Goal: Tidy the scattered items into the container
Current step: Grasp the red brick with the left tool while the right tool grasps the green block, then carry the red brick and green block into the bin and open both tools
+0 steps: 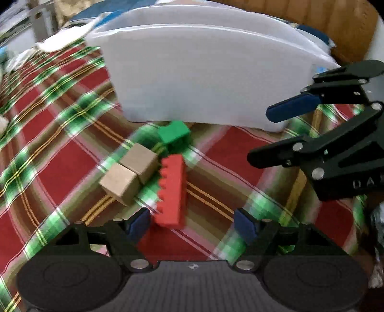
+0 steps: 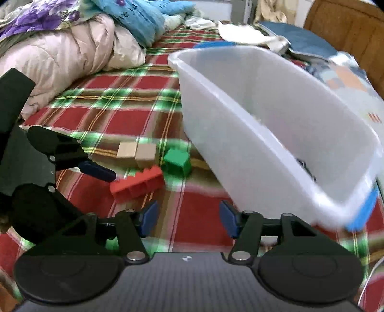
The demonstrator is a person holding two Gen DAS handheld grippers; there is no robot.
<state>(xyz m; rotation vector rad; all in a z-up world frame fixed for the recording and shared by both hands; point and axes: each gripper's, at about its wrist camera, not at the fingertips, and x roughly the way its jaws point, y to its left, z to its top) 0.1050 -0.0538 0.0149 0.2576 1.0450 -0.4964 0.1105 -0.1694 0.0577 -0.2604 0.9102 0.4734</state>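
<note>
On the plaid bedspread point(image 1: 52, 153) lie a red toothed brick point(image 1: 171, 192), a green block point(image 1: 174, 134) and two wooden cubes point(image 1: 129, 172), close in front of a white plastic bin point(image 1: 204, 79). My left gripper point(image 1: 192, 224) is open just above the cloth, with the red brick's near end between its pads but untouched. My right gripper point(image 1: 271, 136) hangs open to the right, beside the bin's corner. In the right wrist view the right gripper point(image 2: 189, 218) holds nothing. The red brick point(image 2: 138, 183), green block point(image 2: 176, 160) and cubes point(image 2: 136, 152) lie ahead-left, the bin point(image 2: 264, 144) ahead-right.
Bunched quilts point(image 2: 72, 60) and a blue cloth point(image 2: 144, 21) pile up at the far left of the bed. A wooden headboard point(image 2: 348, 28) stands behind the bin. Something blue point(image 2: 360, 211) shows under the bin's near corner, and clothes point(image 2: 252, 33) lie behind it.
</note>
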